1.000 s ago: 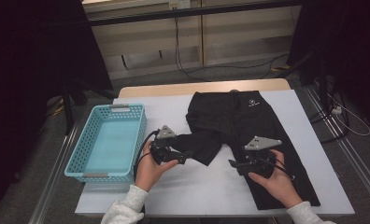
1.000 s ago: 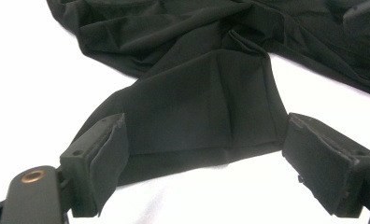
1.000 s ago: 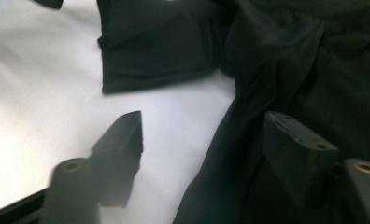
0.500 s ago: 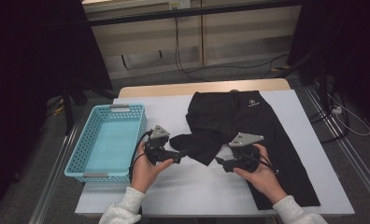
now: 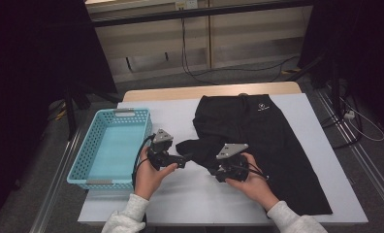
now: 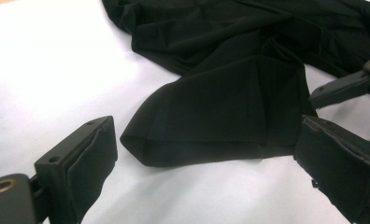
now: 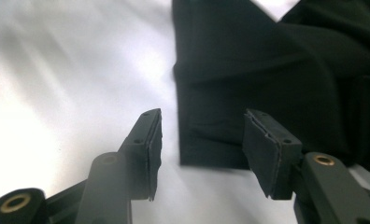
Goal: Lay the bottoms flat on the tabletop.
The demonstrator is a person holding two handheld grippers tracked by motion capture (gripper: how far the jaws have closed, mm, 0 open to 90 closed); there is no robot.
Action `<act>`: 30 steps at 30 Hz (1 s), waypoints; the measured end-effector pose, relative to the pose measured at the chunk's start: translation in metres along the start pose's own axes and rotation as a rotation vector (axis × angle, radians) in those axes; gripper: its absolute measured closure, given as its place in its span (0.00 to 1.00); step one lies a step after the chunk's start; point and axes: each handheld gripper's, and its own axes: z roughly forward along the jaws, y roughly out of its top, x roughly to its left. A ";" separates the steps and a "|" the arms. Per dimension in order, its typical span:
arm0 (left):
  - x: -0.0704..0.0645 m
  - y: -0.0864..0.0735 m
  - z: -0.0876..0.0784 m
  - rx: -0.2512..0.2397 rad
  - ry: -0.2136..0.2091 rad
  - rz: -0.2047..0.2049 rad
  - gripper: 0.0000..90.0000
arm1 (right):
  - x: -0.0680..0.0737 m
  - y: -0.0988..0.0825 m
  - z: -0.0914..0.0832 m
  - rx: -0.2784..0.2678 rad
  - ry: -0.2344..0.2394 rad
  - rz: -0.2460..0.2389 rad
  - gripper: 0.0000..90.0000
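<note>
A black garment (image 5: 258,131) with a small white logo lies spread on the white table (image 5: 180,204). One folded part of it reaches out to the left, and its hem (image 6: 197,149) rests flat on the table. My left gripper (image 5: 183,160) sits at that hem, open wide, with the hem (image 6: 197,149) lying between its jaws untouched. My right gripper (image 5: 213,168) is just right of it and points at the same folded part. Its jaws have just been closing and stand half open around the cloth's corner (image 7: 211,140), pads off the cloth.
A light blue plastic basket (image 5: 83,167) with nothing in it stands at the table's left side, close to my left hand. The right gripper's jaw (image 6: 346,86) shows in the left gripper view. Cables run across the floor beyond the table.
My right hand has moved left across the garment to the end of the folded part, and its jaws have narrowed. The left hand has stayed in place.
</note>
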 end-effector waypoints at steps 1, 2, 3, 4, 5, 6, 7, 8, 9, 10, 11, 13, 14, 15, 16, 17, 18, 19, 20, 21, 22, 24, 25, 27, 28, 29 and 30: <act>0.000 -0.001 0.000 -0.005 -0.003 -0.006 0.07 | 0.001 0.000 0.003 0.021 -0.002 -0.010 0.57; 0.000 -0.001 0.000 -0.001 0.000 0.004 0.07 | 0.002 0.000 0.006 0.038 -0.013 -0.011 0.57; 0.001 -0.001 -0.001 -0.001 -0.001 0.001 0.07 | 0.001 0.000 0.007 0.033 -0.011 0.001 0.60; 0.001 -0.001 -0.002 -0.003 0.001 0.001 0.07 | 0.000 0.001 0.007 0.031 -0.007 0.007 0.66; 0.002 -0.001 -0.003 -0.004 0.001 -0.001 0.07 | 0.000 0.001 0.007 0.038 -0.020 0.001 0.71; 0.002 -0.001 -0.003 -0.004 0.001 -0.001 0.07 | 0.000 0.001 0.007 0.038 -0.020 0.001 0.71; 0.002 0.000 -0.004 -0.009 -0.004 -0.007 0.07 | 0.001 0.001 0.007 0.038 -0.016 -0.008 0.81; 0.002 0.000 -0.004 -0.011 -0.004 -0.003 0.07 | 0.001 0.001 0.007 0.039 -0.013 -0.005 0.88; 0.002 0.001 -0.004 -0.012 -0.005 -0.003 0.07 | 0.001 0.002 0.006 0.044 -0.015 -0.008 0.95; 0.002 0.001 -0.004 -0.012 -0.007 -0.003 0.07 | 0.001 0.001 0.006 0.048 -0.015 -0.016 0.98; 0.003 0.001 -0.004 -0.010 -0.008 -0.001 0.08 | 0.000 0.001 0.005 0.049 -0.008 -0.008 0.99; 0.004 0.001 -0.005 -0.015 -0.005 -0.007 0.08 | -0.001 0.000 0.002 0.051 0.008 -0.008 0.99; 0.005 0.002 -0.005 -0.013 -0.006 -0.006 0.08 | -0.001 -0.002 0.000 0.052 0.007 -0.006 0.99; 0.005 0.002 -0.005 -0.021 -0.004 -0.014 0.08 | 0.000 -0.003 -0.002 0.051 0.008 -0.005 1.00; 0.005 0.002 -0.005 -0.021 -0.003 -0.013 0.08 | 0.001 -0.005 -0.005 0.056 0.016 -0.001 1.00; 0.005 0.002 -0.005 -0.018 -0.003 -0.005 0.08 | 0.001 -0.007 -0.008 0.058 0.021 -0.001 1.00; 0.005 0.001 -0.005 -0.021 -0.006 -0.003 0.08 | 0.002 -0.009 -0.011 0.059 0.026 -0.003 1.00; 0.005 0.001 -0.005 -0.022 -0.009 -0.004 0.09 | 0.001 -0.011 -0.013 0.061 0.031 -0.006 1.00; 0.005 0.001 -0.005 -0.022 -0.009 -0.004 0.09 | 0.001 -0.011 -0.013 0.061 0.031 -0.006 1.00; 0.006 0.001 -0.006 -0.027 -0.009 -0.010 0.09 | 0.000 -0.016 -0.019 0.066 0.041 0.004 1.00; 0.006 0.001 -0.006 -0.027 -0.010 -0.012 0.09 | 0.000 -0.018 -0.021 0.066 0.049 0.009 1.00; 0.006 0.000 -0.005 -0.024 -0.015 -0.018 0.09 | -0.001 -0.021 -0.026 0.071 0.056 0.001 1.00; 0.007 -0.001 -0.004 -0.020 -0.013 -0.011 0.10 | -0.002 -0.022 -0.028 0.069 0.055 0.004 1.00; 0.007 -0.002 -0.002 -0.013 -0.017 -0.015 0.10 | -0.004 -0.023 -0.031 0.062 0.056 0.016 1.00; 0.007 -0.003 -0.001 -0.013 -0.018 -0.024 0.11 | -0.004 -0.023 -0.033 0.061 0.053 0.022 1.00; 0.008 -0.004 -0.001 -0.007 -0.015 -0.021 0.11 | -0.005 -0.024 -0.034 0.058 0.051 0.023 1.00; 0.008 -0.004 -0.001 -0.007 -0.015 -0.021 0.12 | -0.005 -0.024 -0.035 0.064 0.054 0.022 1.00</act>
